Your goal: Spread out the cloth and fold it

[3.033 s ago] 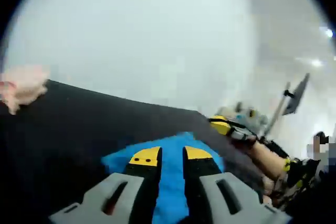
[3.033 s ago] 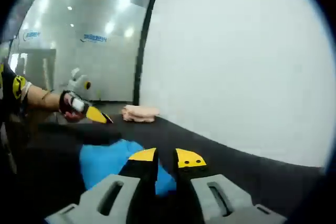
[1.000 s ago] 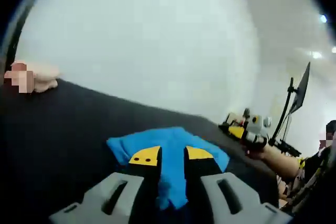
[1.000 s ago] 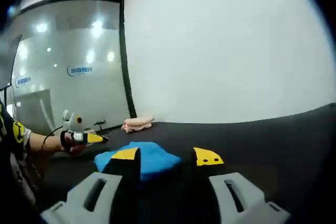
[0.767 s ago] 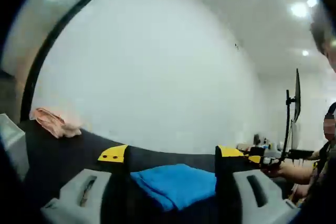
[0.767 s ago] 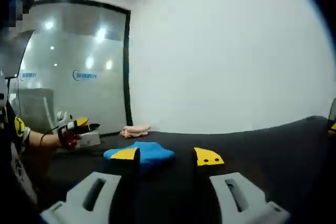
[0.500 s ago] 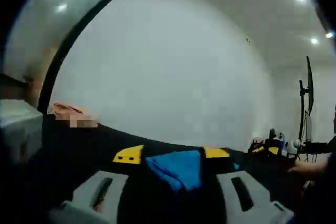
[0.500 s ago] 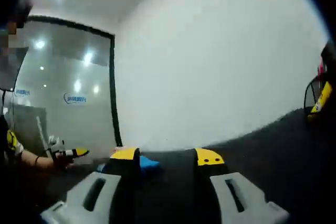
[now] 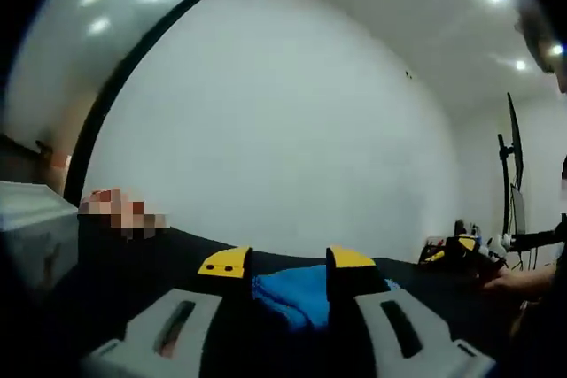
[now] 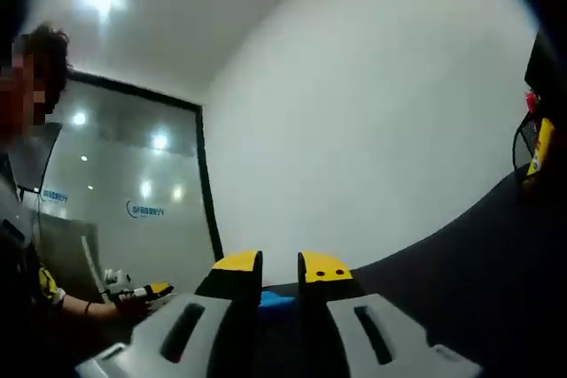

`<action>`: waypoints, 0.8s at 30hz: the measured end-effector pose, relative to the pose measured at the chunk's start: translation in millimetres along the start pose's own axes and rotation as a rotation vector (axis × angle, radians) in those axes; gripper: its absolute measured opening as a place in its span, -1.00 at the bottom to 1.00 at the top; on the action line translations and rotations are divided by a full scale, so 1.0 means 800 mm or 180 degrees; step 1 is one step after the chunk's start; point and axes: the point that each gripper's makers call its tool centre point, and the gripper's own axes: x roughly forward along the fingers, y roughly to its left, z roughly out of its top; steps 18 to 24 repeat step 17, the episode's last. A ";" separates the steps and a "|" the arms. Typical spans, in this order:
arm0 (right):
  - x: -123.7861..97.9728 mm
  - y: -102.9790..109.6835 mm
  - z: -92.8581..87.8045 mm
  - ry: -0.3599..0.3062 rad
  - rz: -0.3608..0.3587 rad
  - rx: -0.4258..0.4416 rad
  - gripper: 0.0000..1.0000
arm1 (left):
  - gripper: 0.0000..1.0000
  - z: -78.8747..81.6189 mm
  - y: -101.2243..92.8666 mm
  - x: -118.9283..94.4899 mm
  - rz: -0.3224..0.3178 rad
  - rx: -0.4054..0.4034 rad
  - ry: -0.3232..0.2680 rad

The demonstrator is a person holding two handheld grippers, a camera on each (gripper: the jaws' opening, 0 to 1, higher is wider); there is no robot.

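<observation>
**A:** Where is your cloth at this moment?

**B:** Your blue cloth [image 9: 297, 294] lies folded in a small bundle on the black table [image 9: 133, 258], out ahead of your left gripper [image 9: 288, 265]. In the left gripper view you see it between that gripper's two yellow-tipped jaws, with the right-hand jaw covering part of its edge. It rests on the tabletop and neither jaw is touching it.

**A:** And how are your tongs standing?

**B:** Your left gripper's jaws are parted, with a clear gap between them and nothing in their grasp. Your right gripper [image 10: 279, 265] has its jaws drawn close, only a narrow slit left, and they hold nothing. Through that slit in the right gripper view you catch a small patch of the cloth [image 10: 276, 299] lying farther off on the table [image 10: 496, 245].

**A:** What else can you make out around you?

**B:** In the left gripper view a pinkish rag [image 9: 120, 212] sits at the far left end of the table, partly blurred, well apart from the cloth. A pale box [image 9: 31, 232] stands at the left edge. Behind it all you have a plain white wall [image 9: 292, 130] and a dark-framed glass partition [image 10: 133, 192]. In the right gripper view your left gripper [image 10: 142, 291] shows at the lower left, held in a hand, too small to judge.
</observation>
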 end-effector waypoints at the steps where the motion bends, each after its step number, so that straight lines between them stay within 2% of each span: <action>1: 0.000 -0.001 0.002 -0.0021 -0.0016 -0.0043 -0.71 | -0.60 -0.004 -0.002 0.001 0.0007 0.0178 0.0064; 2: 0.000 -0.002 0.002 -0.0025 -0.0018 -0.0056 -0.71 | -0.78 -0.004 -0.005 0.003 0.0024 0.0213 0.0074; 3: 0.000 -0.004 0.002 -0.0025 -0.0035 -0.0055 -0.71 | -0.98 -0.002 -0.010 0.003 -0.0002 0.0101 0.0066; 4: 0.000 -0.009 0.002 -0.0025 -0.0066 -0.0036 -0.70 | -0.98 -0.011 -0.022 0.002 -0.0138 -0.0030 0.0234; 7: -0.001 -0.012 0.004 -0.0041 -0.0089 -0.0010 -0.69 | -0.98 0.009 -0.019 0.002 -0.0058 0.0114 -0.0039; 8: -0.001 -0.013 0.004 -0.0041 -0.0096 -0.0013 -0.69 | -0.97 0.013 -0.017 0.001 -0.0024 0.0116 -0.0102; 9: -0.001 -0.013 0.004 -0.0046 -0.0092 -0.0011 -0.69 | -0.95 0.015 -0.014 0.003 0.0029 -0.0014 -0.0133; 12: -0.002 -0.010 0.005 -0.0056 -0.0070 -0.0002 -0.68 | -0.91 0.013 -0.012 0.008 -0.0009 -0.0168 0.0006; 15: -0.003 -0.010 0.004 -0.0055 -0.0080 0.0022 -0.62 | -0.91 0.030 -0.012 0.019 -0.0001 -0.0119 -0.0113; 17: -0.003 -0.008 0.004 -0.0051 -0.0075 0.0027 -0.60 | -0.85 0.029 -0.013 0.025 -0.0033 -0.0063 -0.0136; 24: -0.003 -0.008 0.004 -0.0051 -0.0075 0.0027 -0.60 | -0.85 0.029 -0.013 0.025 -0.0033 -0.0063 -0.0136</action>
